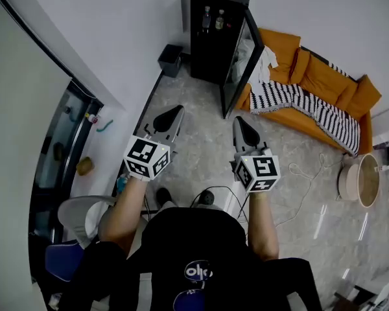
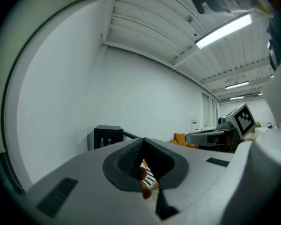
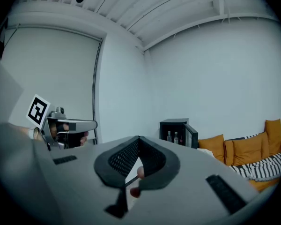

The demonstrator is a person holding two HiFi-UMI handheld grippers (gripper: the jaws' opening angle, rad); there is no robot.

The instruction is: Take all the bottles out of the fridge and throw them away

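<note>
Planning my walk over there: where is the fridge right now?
In the head view the black fridge stands at top centre, door open, between a small dark bin and the orange sofa.

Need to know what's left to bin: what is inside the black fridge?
Two bottles stand side by side high in the open fridge. Lower down, the interior is too dark to tell.

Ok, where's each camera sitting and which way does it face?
Head view: on the person's head, looking steeply down at floor and open fridge; shows forearms, left tongs, right tongs.
Left gripper view: on left tongs, level along shut jaws toward fridge; right tongs at right.
Right gripper view: on right tongs, toward fridge and sofa; left tongs at left.
Shared: all three see the fridge.
</note>
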